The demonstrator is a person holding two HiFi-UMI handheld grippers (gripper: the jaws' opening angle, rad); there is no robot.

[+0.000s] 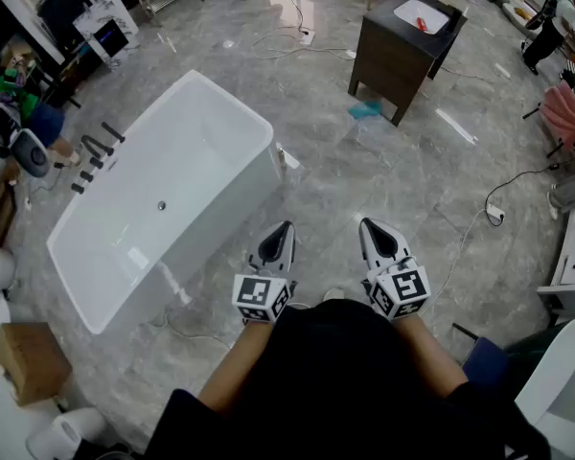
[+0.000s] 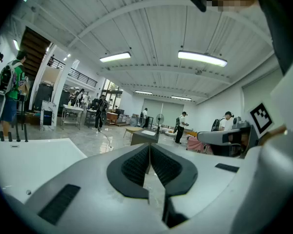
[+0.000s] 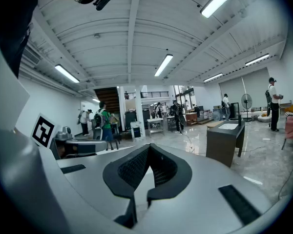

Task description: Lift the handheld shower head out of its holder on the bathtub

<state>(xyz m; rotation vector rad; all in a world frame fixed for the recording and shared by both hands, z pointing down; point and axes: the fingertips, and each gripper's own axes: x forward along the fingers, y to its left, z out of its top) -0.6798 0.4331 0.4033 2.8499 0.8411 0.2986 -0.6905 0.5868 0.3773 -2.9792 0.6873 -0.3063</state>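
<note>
**Both grippers shut and empty, shower head well out of reach**

Here we are, looking steeply down. The left gripper [image 1: 286, 228] and right gripper [image 1: 367, 226] hang side by side over the grey floor [image 1: 383, 180], held out in front of the person, both pointing away and close to level. In the left gripper view the jaws [image 2: 149, 147] are pressed together with nothing between them. Same story on the right: jaws [image 3: 149, 147] closed tight, nothing held.

The white tub [image 1: 220, 123] lies to the left, set at a slant, and its near corner is just beside the left gripper. The shower head [image 1: 98, 149] is in the row of black fittings on the tub's far-left rim, well apart from both grippers. At this size one fitting cannot be told from another. The left gripper view catches those black posts [image 2: 10, 135] at its left edge, behind the tub's white rim [image 2: 34, 160].

Farther off on the right, a dark cabinet [image 1: 393, 70] carries a white basin. A white cable [image 1: 460, 252] trails across the floor to the right of the right gripper.
</note>
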